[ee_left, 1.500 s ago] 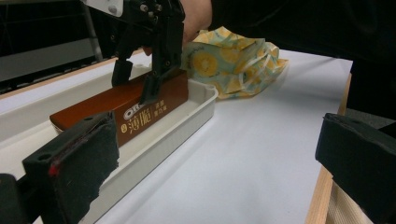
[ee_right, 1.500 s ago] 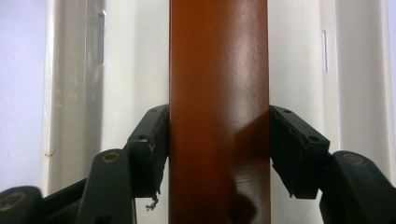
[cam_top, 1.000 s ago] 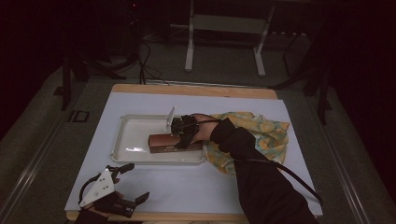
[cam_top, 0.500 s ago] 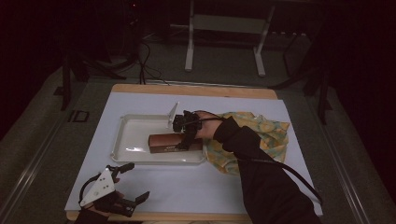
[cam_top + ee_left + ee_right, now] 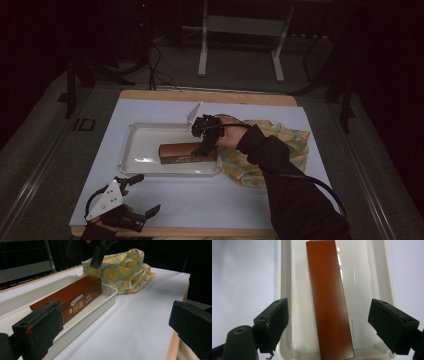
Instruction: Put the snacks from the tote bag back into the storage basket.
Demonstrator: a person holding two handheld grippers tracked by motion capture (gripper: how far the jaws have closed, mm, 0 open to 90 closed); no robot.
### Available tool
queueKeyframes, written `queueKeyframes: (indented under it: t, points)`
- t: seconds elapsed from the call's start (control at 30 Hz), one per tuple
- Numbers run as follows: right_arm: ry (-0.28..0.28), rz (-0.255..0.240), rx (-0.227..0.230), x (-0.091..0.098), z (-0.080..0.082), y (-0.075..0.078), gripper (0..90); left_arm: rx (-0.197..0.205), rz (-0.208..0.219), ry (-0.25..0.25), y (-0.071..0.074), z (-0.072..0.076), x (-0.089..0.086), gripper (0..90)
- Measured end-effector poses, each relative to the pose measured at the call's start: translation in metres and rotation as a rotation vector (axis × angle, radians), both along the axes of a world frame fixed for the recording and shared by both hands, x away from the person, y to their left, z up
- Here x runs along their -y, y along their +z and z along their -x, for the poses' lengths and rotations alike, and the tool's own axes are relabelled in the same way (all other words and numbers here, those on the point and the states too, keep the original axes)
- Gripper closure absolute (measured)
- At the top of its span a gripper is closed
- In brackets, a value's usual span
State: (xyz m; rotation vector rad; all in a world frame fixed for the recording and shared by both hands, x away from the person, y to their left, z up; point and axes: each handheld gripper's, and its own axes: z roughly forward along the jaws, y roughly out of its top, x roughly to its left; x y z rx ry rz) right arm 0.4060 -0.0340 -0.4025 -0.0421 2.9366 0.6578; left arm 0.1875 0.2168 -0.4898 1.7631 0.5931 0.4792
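Right gripper (image 5: 202, 142) hung spread directly over the brown box (image 5: 187, 151) in the white tray (image 5: 145, 150) at frame centre — the box's long axis ran between its jaws (straight up the right gripper view). Left gripper (image 5: 131, 205), also spread, sat lower left, farther off.

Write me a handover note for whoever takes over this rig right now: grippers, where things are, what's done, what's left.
Right gripper: open, poised over the long brown cardboard box, fingers either side of it, not gripping.
Left gripper: open, idle at the table's near left corner.
The box lies in the shallow white plastic tray; the crumpled yellow patterned cloth sits on the table right of the tray.
Done: box is in the tray.
Left: unclear; probably gripping the box or pulling the hand away.
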Motion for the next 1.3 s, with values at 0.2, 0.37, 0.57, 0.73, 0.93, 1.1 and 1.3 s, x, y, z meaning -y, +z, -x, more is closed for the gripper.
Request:
queueKeyframes:
  t: [0.2,0.37,0.57,0.73,0.93,1.1,1.3]
  points:
    - [-0.044,-0.061,0.019,0.020,0.003,0.010,16.9,-0.002,-0.002,0.001,0.000,-0.001,0.000,0.0]
    - [-0.106,-0.093,0.021,0.040,0.000,0.015,17.4,-0.003,-0.002,0.002,0.000,0.000,0.001,0.0]
    - [-0.151,-0.140,0.018,0.065,0.001,0.021,17.4,-0.003,0.000,0.002,0.000,0.000,0.001,0.0]
    - [-0.194,-0.163,0.015,0.081,0.004,0.021,17.4,-0.003,-0.004,0.000,0.000,0.000,0.001,0.0]
    - [-0.255,-0.202,0.026,0.099,0.008,0.018,17.4,-0.004,-0.006,-0.001,0.000,0.000,0.001,0.0]
    - [-0.293,-0.250,0.024,0.115,0.012,0.016,17.4,-0.003,-0.008,-0.001,0.000,0.000,0.001,0.0]
    - [-0.344,-0.289,0.045,0.132,0.020,0.013,17.4,-0.003,-0.008,0.000,0.000,0.000,0.001,0.0]
